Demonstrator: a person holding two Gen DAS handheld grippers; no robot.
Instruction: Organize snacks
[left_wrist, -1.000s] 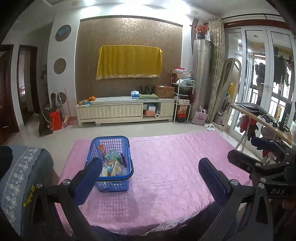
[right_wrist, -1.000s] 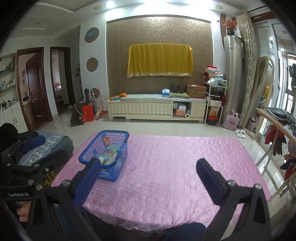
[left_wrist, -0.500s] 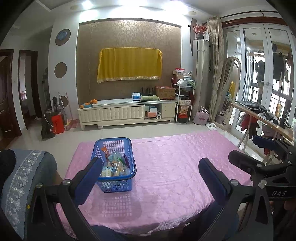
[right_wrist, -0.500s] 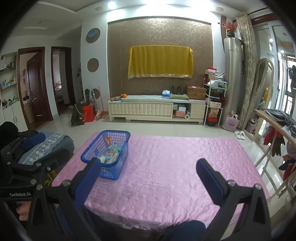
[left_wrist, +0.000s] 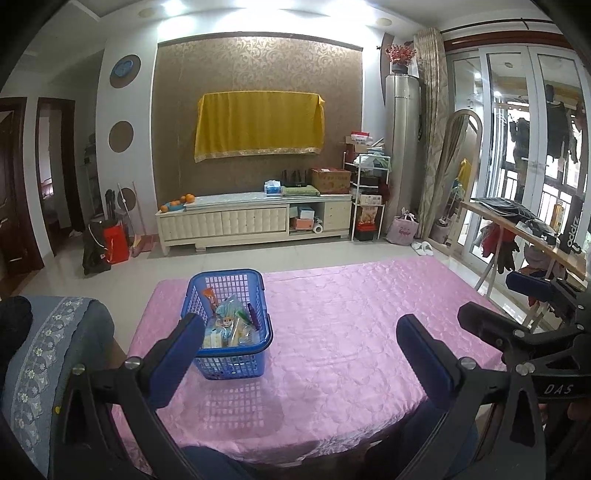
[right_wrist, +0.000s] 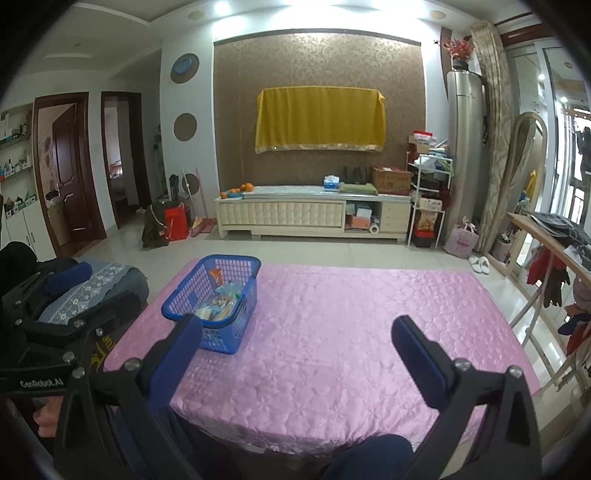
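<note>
A blue basket of snacks is set on the pink tabletop, ahead of the left tool. Both the left tool and the right tool are held wide open and empty, with the basket left of the right one.

"DAS" on right gripper, "CenRobot.AI" on left gripper

Left tool: black angular frame, blue rectangular pads, silver screws at pivots. Right tool: same build, white "DAS" lettering on its body. Left body marked "CenRobot.AI". Bare fingers, dark blue trousers visible.
</note>
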